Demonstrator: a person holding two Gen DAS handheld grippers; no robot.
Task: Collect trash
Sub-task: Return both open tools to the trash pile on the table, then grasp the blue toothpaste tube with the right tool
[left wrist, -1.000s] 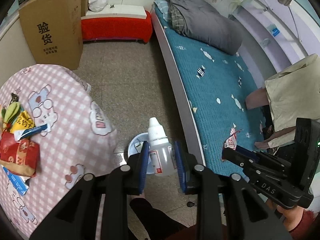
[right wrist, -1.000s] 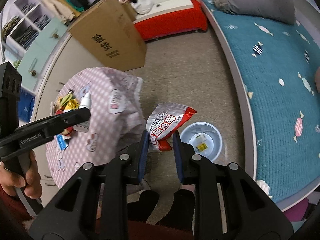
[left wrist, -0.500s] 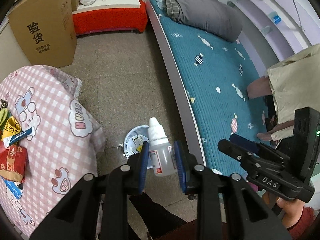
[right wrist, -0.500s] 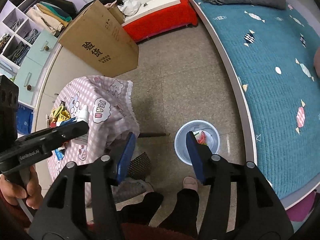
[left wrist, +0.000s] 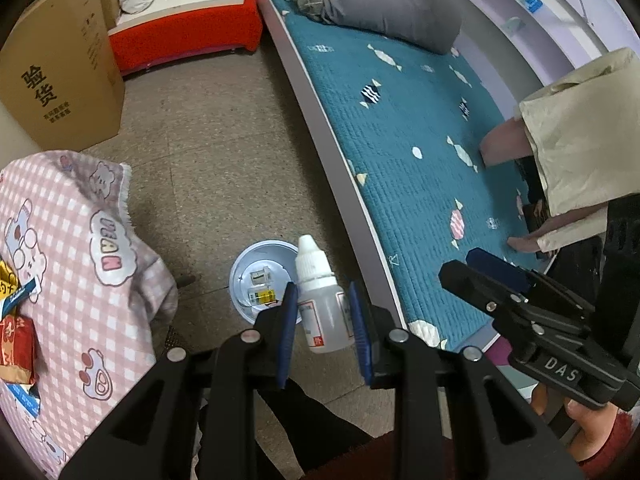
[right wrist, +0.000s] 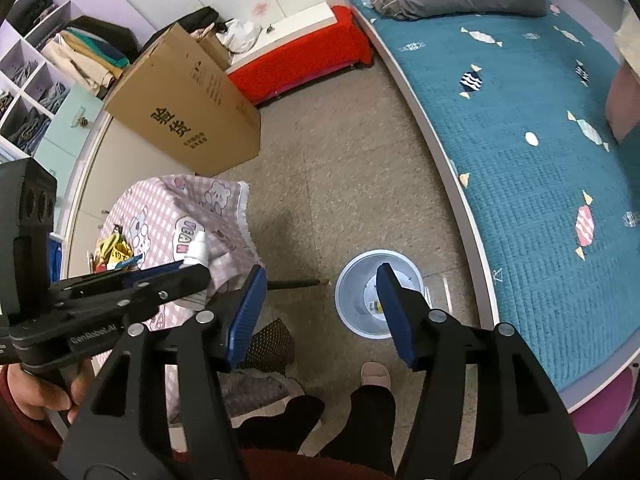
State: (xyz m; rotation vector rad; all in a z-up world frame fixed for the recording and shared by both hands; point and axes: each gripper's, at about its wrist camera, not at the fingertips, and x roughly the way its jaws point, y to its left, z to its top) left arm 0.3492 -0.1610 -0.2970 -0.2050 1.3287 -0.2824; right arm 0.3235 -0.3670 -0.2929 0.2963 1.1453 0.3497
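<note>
My left gripper (left wrist: 322, 316) is shut on a small white dropper bottle (left wrist: 319, 300) and holds it upright above the floor, just right of a pale blue trash bin (left wrist: 244, 268) with a few scraps inside. The bottle also shows in the right wrist view (right wrist: 197, 252). My right gripper (right wrist: 320, 312) is open and empty, above the bin (right wrist: 352, 280); it also shows in the left wrist view (left wrist: 480, 276). Several snack wrappers (left wrist: 14, 320) lie on the pink checked tablecloth (left wrist: 80, 280).
A bed with a teal cover (left wrist: 408, 140) runs along the right. A brown cardboard box (left wrist: 56, 72) and a red bench (left wrist: 184, 40) stand at the back. My legs and slipper (right wrist: 374, 376) are beside the bin. Shelves with clothes (right wrist: 48, 60) stand far left.
My right gripper opened and the red snack bag it held dropped out of it toward the bin. Both grippers rose. The left one stays shut on the bottle.
</note>
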